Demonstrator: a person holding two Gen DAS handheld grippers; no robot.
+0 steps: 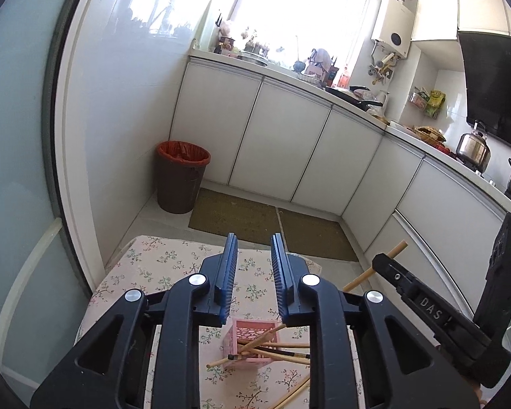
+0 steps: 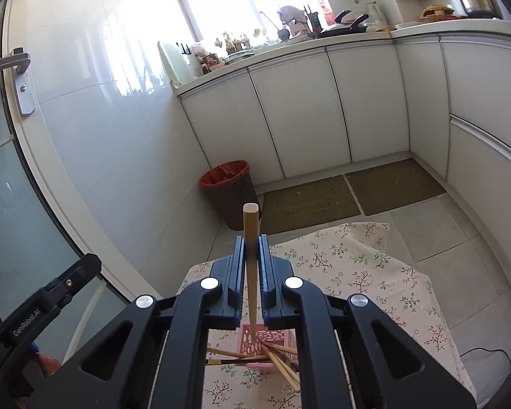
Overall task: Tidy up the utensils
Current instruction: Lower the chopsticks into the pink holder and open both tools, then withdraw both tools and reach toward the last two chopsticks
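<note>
Right wrist view: one chopstick (image 2: 251,266) is seen clamped between the blue pads of the right gripper (image 2: 252,248). Its long axis runs along the fingers, blunt end standing past the fingertips, thin end aimed down into the pink basket (image 2: 255,335) below the jaws. More chopsticks (image 2: 279,358) are seen crossed in that basket, ends sticking over its rim.

Left wrist view: the left gripper (image 1: 254,255) is seen with a narrow gap between its pads and nothing in it. The basket (image 1: 245,332) lies under and just behind the fingertips, on a flowered cloth (image 1: 153,266). A loose chopstick (image 1: 294,392) is noted on the cloth to its right, shown only here. The held chopstick (image 1: 397,249) is seen slanted, passing behind the right gripper's body.
</note>
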